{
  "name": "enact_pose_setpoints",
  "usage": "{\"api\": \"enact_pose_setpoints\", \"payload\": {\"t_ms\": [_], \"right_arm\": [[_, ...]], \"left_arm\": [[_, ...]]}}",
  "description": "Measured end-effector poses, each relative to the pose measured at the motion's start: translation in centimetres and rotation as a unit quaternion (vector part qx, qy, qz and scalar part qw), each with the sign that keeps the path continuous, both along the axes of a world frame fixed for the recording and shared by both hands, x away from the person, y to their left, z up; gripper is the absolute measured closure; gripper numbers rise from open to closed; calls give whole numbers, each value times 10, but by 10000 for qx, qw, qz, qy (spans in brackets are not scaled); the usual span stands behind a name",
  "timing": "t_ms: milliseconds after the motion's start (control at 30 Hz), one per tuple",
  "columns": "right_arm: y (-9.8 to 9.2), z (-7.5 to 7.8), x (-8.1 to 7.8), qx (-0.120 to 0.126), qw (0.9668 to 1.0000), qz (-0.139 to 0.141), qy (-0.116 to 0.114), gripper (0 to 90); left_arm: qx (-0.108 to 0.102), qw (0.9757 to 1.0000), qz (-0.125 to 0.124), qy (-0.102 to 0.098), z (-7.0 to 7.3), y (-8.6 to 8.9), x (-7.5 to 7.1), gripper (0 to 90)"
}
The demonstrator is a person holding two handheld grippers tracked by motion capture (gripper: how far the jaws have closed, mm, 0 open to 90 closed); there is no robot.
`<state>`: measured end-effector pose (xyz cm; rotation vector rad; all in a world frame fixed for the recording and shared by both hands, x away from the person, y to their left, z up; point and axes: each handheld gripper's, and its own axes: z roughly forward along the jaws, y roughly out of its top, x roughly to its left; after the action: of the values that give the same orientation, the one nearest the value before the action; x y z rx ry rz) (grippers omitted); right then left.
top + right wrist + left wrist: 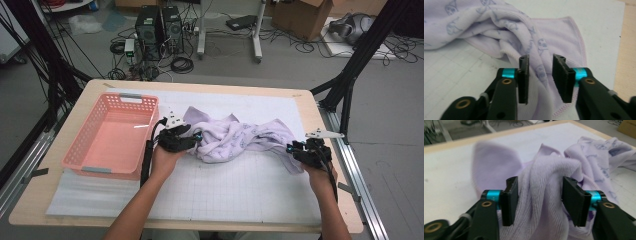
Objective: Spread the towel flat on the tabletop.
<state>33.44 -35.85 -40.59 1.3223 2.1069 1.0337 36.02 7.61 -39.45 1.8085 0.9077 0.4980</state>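
Note:
A pale lilac cloth with small printed figures lies twisted and bunched across the white gridded mat. My left gripper is at its left end. In the left gripper view, a thick ribbed fold of the cloth stands between the jaws of my left gripper, which are set wide apart and do not squeeze it. My right gripper is at the cloth's right end. In the right gripper view, my right gripper has its jaws parted around a hemmed fold of the cloth, with gaps beside the pads.
A pink plastic basket stands on the table's left part, close to my left hand. The wooden table edge runs just right of my right gripper. Computers, cables and boxes are on the floor beyond the table.

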Motion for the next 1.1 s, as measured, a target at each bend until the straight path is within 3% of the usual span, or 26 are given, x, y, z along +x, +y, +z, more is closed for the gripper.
{"api": "enact_pose_setpoints", "payload": {"t_ms": [67, 100, 167, 267, 433, 567, 667, 733, 800, 833, 867, 933, 967, 1067, 1100], "right_arm": [[1, 1, -3, 49, 10000, 36, -60, 623], [2, 2, -4, 80, 9999, 47, -72, 623], [5, 2, -6, 75, 9999, 105, -97, 623], [11, 1, -8, 62, 9997, 203, -103, 625], [20, -2, -11, 78, 9992, 370, -109, 626], [26, -6, -10, 41, 9988, 476, -67, 627], [29, -7, -10, 43, 9986, 522, -35, 628], [30, -7, -10, 52, 9985, 544, -30, 629], [31, -8, -9, 48, 9985, 542, -48, 630], [31, -8, -9, 48, 9984, 552, -56, 630], [31, -8, -9, 44, 9984, 554, -52, 631], [31, -8, -9, 49, 9983, 571, -57, 636], [30, -7, -10, 64, 9984, 557, -51, 639], [27, -7, -9, 115, 9987, 495, -78, 646], [26, -7, -9, 143, 9989, 437, -61, 647]], "left_arm": [[-140, 9994, -300, -113, 5, -3, -7, 466], [-115, 9987, -481, -96, 6, -6, -8, 489], [-60, 9963, -856, 107, 3, -13, -9, 496], [126, 9929, -1152, 261, -3, -24, -9, 485], [509, 9889, -1364, 284, -12, -38, -9, 419], [1015, 9847, -1351, 415, -27, -50, -3, 350], [1449, 9797, -1363, 259, -36, -59, -2, 283], [1659, 9769, -1344, 132, -38, -65, -4, 287], [1861, 9742, -1275, 14, -37, -66, -6, 419], [1801, 9754, -1272, 49, -35, -65, -6, 564], [1759, 9758, -1289, 143, -33, -63, -6, 649], [1475, 9779, -1434, 361, -30, -61, -6, 718], [1203, 9792, -1553, 514, -28, -60, -7, 730], [274, 9748, -2027, 894, -16, -62, -13, 739], [-84, 9711, -2184, 961, -11, -62, -14, 739]]}}
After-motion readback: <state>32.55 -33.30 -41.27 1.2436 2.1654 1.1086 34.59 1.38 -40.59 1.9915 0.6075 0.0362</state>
